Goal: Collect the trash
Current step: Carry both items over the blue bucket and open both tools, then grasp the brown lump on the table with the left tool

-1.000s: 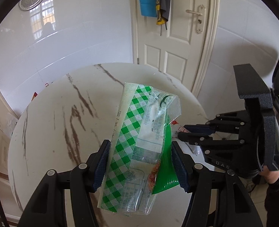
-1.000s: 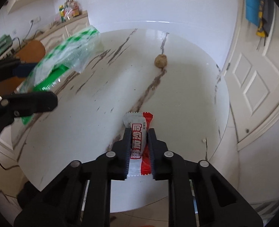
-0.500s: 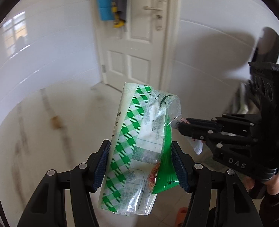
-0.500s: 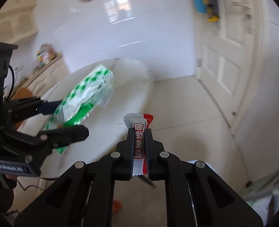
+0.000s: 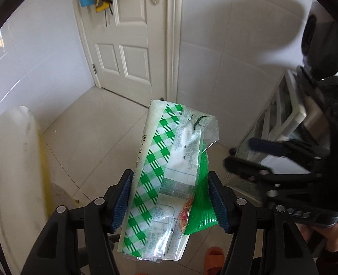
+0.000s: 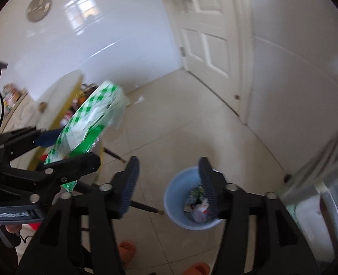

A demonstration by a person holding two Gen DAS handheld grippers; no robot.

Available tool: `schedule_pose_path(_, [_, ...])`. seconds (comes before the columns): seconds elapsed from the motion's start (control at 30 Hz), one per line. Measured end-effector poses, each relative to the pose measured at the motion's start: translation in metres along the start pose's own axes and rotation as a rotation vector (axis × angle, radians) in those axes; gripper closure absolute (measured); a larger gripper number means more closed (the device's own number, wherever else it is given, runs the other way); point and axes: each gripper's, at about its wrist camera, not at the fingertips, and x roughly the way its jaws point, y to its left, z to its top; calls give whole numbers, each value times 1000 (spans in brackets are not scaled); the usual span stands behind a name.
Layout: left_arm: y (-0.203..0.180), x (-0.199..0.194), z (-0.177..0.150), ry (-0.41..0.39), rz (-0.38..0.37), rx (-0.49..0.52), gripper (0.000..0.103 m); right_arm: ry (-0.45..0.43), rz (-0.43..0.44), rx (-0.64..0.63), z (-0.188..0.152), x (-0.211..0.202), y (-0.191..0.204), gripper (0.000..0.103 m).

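While my left gripper [image 5: 169,197] clamps the crinkled green-checked clear plastic wrapper [image 5: 166,178] between its fingers, above the tiled floor, my right gripper [image 6: 167,186] fingers are spreading apart, empty, over the round pale-blue plastic bin [image 6: 180,220] holding trash.

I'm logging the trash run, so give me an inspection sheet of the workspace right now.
Surface: tiled floor; white table at left.
Job's things: green checked wrapper, held; blue bin on floor, wrappers inside.
Clutter: brown lump on table; orange slippers.
Tools: left tool shut on the wrapper; right tool jaws opening, nothing between them.
Cables: one dark cable by left tool.
Surroundings: white door, tiled walls.
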Motion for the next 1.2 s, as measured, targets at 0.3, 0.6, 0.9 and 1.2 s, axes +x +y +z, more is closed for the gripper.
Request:
schedule_pose_path(0.3, [-18,44,24,32,61,16,25,0,-17,76,-5,3,-34,37])
schedule_pose_path(0.6, [8,-16,26,-108,147,38,21,-69,22,-7,14,-22,8,33])
schedule_pose_path(0.9, [164,-51,10,-162,380,-261,15,-79,28,-15,15,-19,35,20])
schedule_pose_path(1.2, [230,-4,3,-62,307,-378,46,-63,33,-51,23,-3,63,20])
